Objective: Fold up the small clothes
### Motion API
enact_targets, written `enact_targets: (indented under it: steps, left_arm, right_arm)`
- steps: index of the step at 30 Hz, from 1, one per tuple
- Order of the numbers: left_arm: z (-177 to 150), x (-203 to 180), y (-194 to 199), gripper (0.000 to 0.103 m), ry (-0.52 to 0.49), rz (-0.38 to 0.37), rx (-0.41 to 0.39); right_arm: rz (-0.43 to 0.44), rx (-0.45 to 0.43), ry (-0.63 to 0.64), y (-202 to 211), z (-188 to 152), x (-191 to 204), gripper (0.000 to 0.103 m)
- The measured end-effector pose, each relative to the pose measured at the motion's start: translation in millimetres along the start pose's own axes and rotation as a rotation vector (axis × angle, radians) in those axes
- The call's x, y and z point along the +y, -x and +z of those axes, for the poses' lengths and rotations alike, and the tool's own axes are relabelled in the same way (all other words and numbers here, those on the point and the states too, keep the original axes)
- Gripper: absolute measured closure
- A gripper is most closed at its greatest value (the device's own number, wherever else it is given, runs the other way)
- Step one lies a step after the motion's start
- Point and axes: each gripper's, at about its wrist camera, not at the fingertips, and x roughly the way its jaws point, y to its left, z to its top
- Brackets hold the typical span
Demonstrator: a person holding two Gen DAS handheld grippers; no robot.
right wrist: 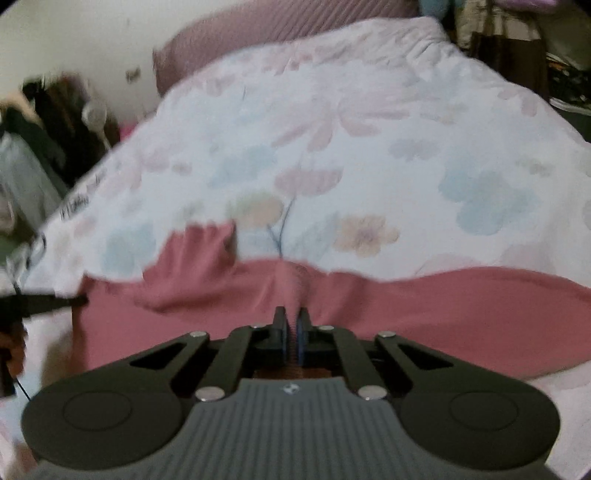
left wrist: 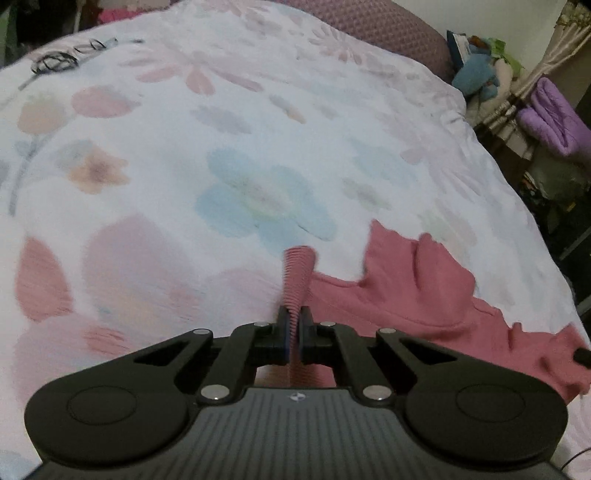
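A small pink garment (left wrist: 417,288) lies on the floral bedspread (left wrist: 221,147). My left gripper (left wrist: 294,317) is shut on its ribbed hem, which sticks up between the jaws, with the rest of the cloth spread to the right. In the right wrist view the pink garment (right wrist: 406,306) stretches across the frame. My right gripper (right wrist: 291,321) is shut on a ribbed edge of it. The tip of the other gripper (right wrist: 55,301) shows at the left edge, by the cloth's left end. A sleeve (right wrist: 199,251) sticks up at the left.
A mauve headboard (left wrist: 388,33) runs along the far side of the bed. Soft toys (left wrist: 476,70) and a folded purple blanket (left wrist: 554,118) sit beyond the bed's right edge. Dark clothes (right wrist: 44,122) hang left of the bed in the right wrist view.
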Motion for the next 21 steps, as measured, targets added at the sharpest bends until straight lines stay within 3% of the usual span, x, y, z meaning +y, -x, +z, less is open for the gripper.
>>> enact_targets:
  steps: [3, 6, 9, 14, 16, 19, 21]
  left_arm:
    - [1.5, 10.2, -3.2, 0.1, 0.016, 0.007, 0.005]
    - [-2.2, 12.5, -14.0, 0.099, 0.017, 0.034, 0.021]
    - [-5.2, 14.4, -24.2, 0.099, 0.021, 0.061, 0.036]
    - [-3.2, 18.1, -19.6, 0.087, 0.015, 0.069, 0.025]
    - [-1.5, 20.6, -16.5, 0.083, 0.029, 0.047, 0.036]
    - [-2.3, 17.2, -11.6, 0.082, 0.01, 0.046, 0.036]
    - [-3.4, 15.2, -10.7, 0.082, 0.005, 0.043, 0.047]
  right_arm:
    - [-0.028, -0.018, -0.064, -5.2, -2.9, -24.7, 0.103]
    - [-0.015, 0.013, -0.144, -36.1, -15.6, -48.3, 0.103]
    - [-0.05, 0.042, -0.165, -61.2, -28.3, -55.2, 0.095]
    - [-0.171, 0.008, -0.108, -53.0, -33.4, -54.6, 0.088]
    - [-0.156, -0.012, -0.061, -45.1, -29.9, -46.7, 0.087]
    - [-0.117, -0.033, -0.009, -45.2, -19.6, -34.0, 0.067]
    - [-0.133, -0.031, 0.01, -55.4, -11.6, -29.0, 0.067]
